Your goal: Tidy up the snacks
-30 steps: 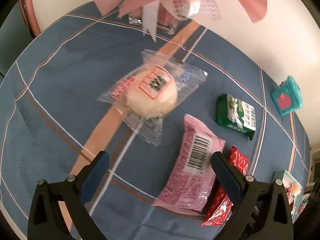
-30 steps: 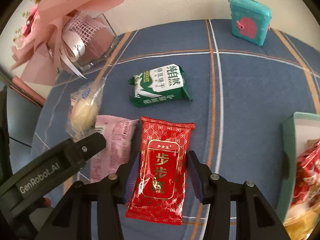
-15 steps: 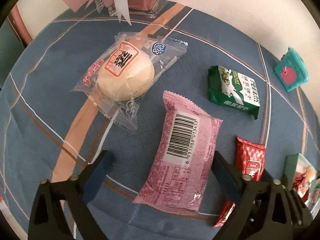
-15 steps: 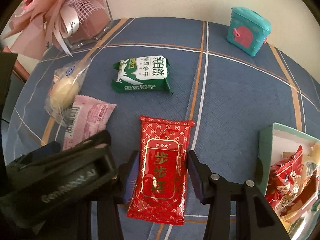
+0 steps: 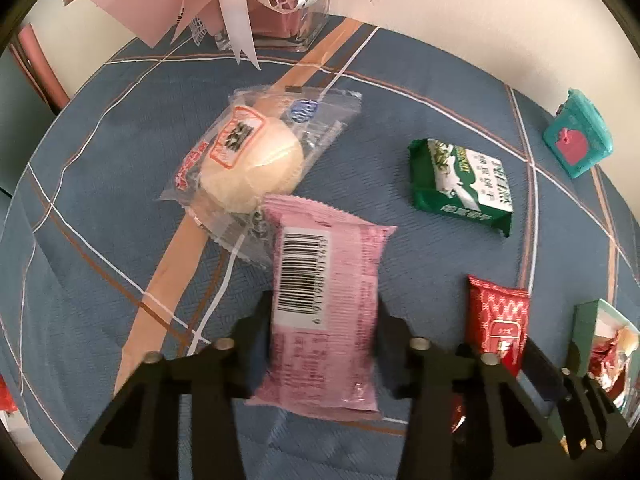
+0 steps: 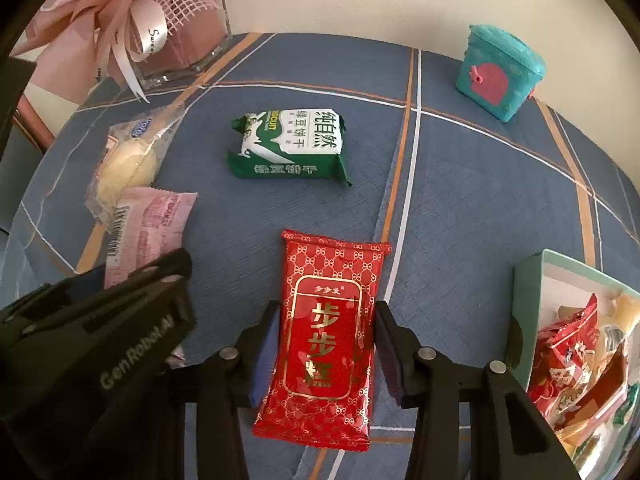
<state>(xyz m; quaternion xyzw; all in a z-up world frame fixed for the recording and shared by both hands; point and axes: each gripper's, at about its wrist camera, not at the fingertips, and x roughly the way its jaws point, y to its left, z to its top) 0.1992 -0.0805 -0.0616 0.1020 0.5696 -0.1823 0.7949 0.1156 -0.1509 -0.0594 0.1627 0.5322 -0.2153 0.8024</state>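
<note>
Left claw (image 5: 318, 334) has just clamped the pink snack pack (image 5: 324, 312), right claw (image 6: 322, 354) grips the red cake pack (image 6: 326, 340), both near the teal box (image 6: 528, 292). Slippery wrappers might slide out, probably.

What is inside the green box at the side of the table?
The green box holds a pile of snack packets, mostly red ones with a yellowish one among them. What lies under that pile, and the box's far end, cannot be seen.

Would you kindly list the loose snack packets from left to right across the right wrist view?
Clear-wrapped bun → pink packet → green biscuit packet → red packet.
</note>
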